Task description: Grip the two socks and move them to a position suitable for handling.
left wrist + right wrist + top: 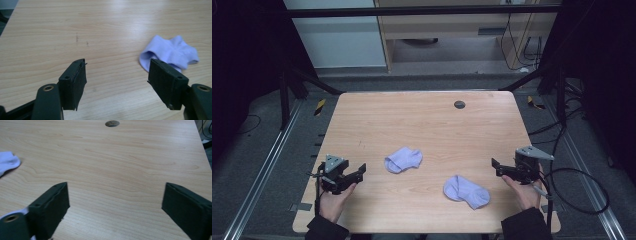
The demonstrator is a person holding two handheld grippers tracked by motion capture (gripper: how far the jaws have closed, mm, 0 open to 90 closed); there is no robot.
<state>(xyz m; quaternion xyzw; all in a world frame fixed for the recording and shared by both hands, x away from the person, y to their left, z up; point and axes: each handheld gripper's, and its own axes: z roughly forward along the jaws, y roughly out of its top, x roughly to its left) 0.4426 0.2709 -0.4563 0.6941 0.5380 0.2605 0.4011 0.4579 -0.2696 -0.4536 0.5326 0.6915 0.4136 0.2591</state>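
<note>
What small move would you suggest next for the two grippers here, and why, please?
Probably ease the left gripper toward the nearer sock: both grippers' jaws stand open and empty, and that sock lies flat just ahead of it, apart from the other sock.

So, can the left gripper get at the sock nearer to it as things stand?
Probably yes. The left gripper is open and holds nothing, and only bare table lies between it and that sock. The other sock lies farther right, out of its way.
</note>
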